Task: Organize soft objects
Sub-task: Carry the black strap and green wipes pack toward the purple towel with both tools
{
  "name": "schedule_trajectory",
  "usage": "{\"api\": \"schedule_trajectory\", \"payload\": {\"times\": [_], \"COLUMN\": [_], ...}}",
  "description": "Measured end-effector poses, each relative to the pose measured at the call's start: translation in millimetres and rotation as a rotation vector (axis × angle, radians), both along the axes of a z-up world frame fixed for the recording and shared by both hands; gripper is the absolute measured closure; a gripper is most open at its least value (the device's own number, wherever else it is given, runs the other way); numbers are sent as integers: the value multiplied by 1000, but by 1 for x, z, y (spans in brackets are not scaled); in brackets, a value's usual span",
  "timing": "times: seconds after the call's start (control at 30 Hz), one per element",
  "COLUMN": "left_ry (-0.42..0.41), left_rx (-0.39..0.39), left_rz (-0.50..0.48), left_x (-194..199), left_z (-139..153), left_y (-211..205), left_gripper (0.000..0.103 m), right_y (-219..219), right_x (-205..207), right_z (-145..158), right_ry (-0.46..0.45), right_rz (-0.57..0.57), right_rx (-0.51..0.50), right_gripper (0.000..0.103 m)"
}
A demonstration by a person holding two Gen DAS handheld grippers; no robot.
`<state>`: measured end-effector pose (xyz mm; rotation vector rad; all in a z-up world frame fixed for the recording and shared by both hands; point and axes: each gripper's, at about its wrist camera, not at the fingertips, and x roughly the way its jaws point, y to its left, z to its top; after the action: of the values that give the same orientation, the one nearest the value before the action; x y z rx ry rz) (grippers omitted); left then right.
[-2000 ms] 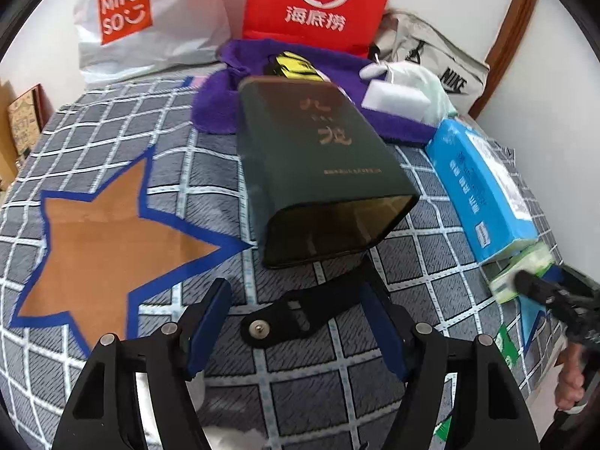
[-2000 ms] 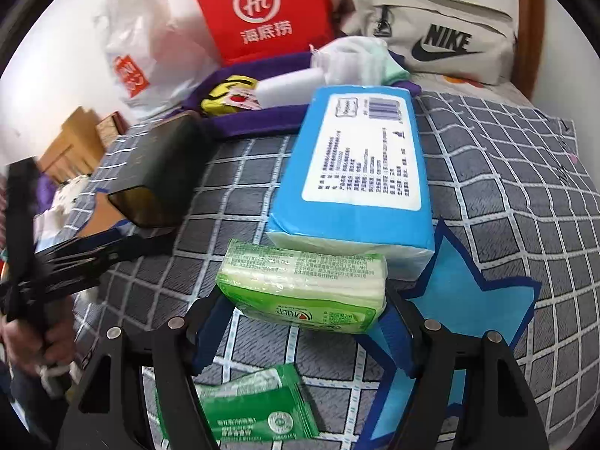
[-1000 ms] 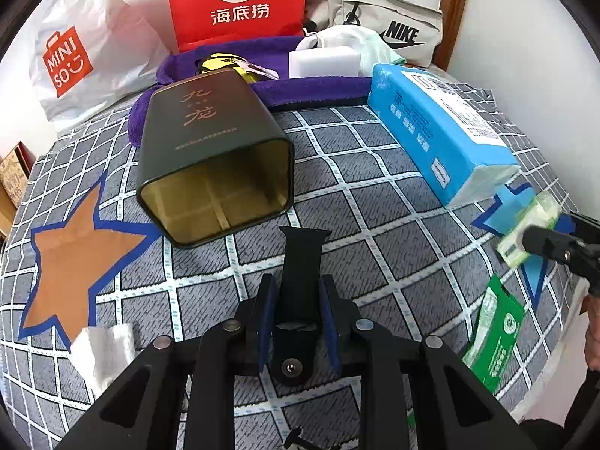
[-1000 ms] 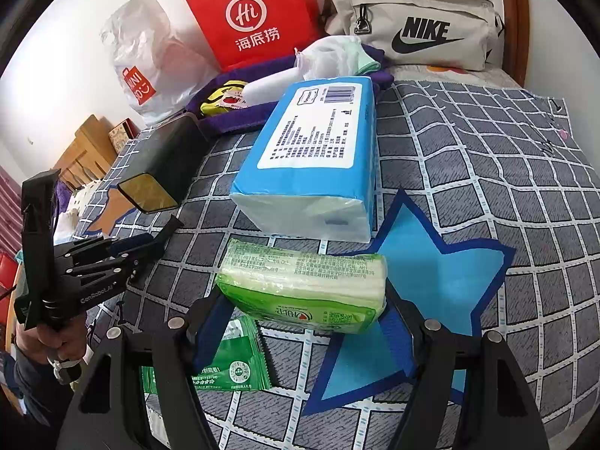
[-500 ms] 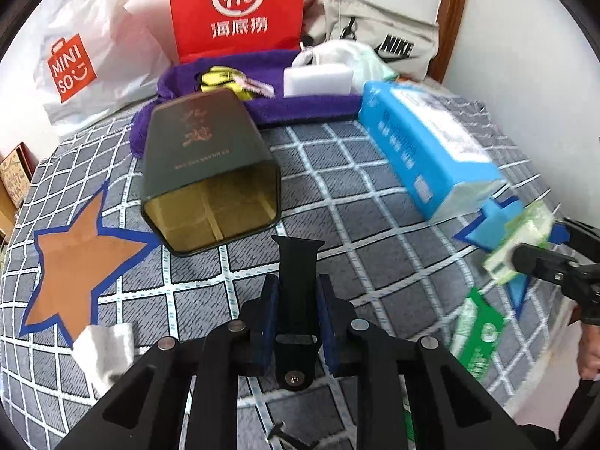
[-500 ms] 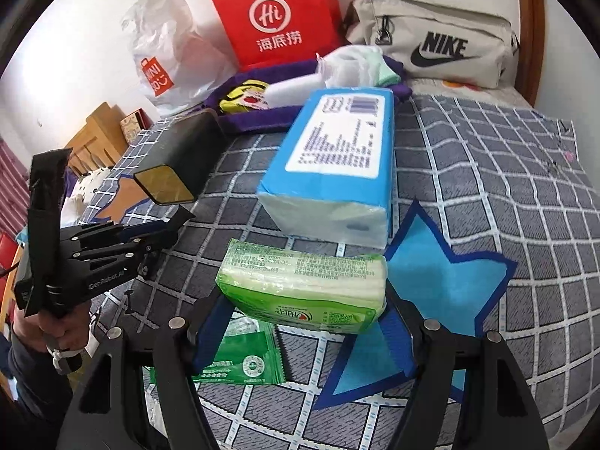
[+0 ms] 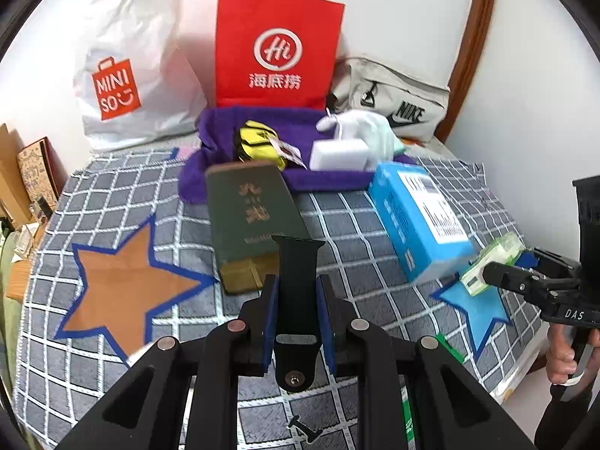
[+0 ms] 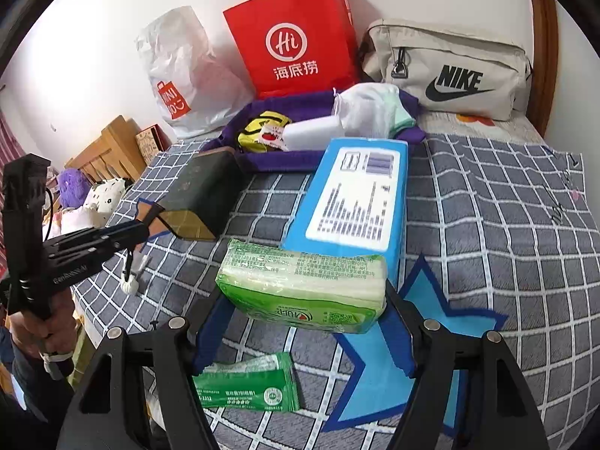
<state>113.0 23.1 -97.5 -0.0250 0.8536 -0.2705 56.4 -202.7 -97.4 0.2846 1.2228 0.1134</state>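
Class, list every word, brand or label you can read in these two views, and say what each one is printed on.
"MINISO": white plastic bag.
"Hi" over "海底捞": red paper bag.
"NIKE": beige pouch.
"DAS", rest cut off: right gripper.
Gold characters on the dark box: blurred.
Print on the blue tissue pack, green tissue pack and green sachet: too small.

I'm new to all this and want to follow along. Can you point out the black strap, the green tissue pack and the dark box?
black strap (image 7: 298, 281), left wrist view, on its flat middle.
green tissue pack (image 8: 303, 281), right wrist view, on its front face.
dark box (image 7: 251, 206), left wrist view, on its lettered top.
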Motion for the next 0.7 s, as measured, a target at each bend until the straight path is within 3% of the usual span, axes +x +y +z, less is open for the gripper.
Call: {"api": "schedule_trajectory", "payload": {"times": [0.7], "left_ry": [-5], "left_rx": [-30], "left_rz": [101], "left_x": [68], "left_z": [34], "left_y": [11], "left_gripper": [83], "right_y": [-19], "right_x": [92], "right_z": [8], "right_ry": [-49], "right_rz": [31], "right_rx": [-11], "right_gripper": [31]}}
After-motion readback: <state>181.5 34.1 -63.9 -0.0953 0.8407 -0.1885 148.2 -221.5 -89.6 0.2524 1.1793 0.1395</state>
